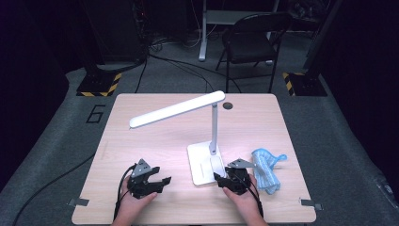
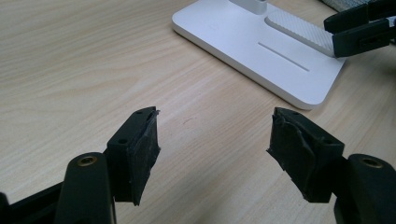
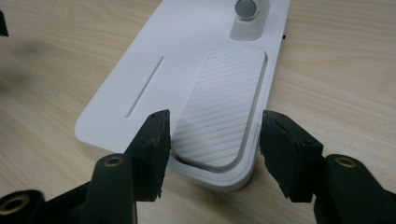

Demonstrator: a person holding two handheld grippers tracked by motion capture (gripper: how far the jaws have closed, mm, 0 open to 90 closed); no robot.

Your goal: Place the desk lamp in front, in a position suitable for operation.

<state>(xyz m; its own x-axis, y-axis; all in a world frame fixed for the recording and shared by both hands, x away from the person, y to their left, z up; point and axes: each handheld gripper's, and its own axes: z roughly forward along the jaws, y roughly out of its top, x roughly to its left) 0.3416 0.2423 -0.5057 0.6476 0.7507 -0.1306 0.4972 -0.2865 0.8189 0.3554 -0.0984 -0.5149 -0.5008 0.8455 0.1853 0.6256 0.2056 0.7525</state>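
A white desk lamp stands mid-table, its flat base [image 1: 203, 165] under a thin pole and a long head [image 1: 176, 109] reaching left. My left gripper [image 1: 162, 180] hovers open over bare wood left of the base, with nothing between its jaws [image 2: 215, 135]; the base [image 2: 261, 51] lies ahead of it. My right gripper [image 1: 220, 176] is open at the base's near right corner. In the right gripper view its jaws [image 3: 215, 135] straddle the near end of the ribbed pad [image 3: 224, 102] set into the base [image 3: 140, 88], and the pads press on nothing.
A crumpled blue mesh cloth [image 1: 266, 169] lies right of the lamp base, beside my right hand. The light wooden table [image 1: 141, 141] has free room on its left and far side. A black folding chair [image 1: 254, 40] stands beyond the table.
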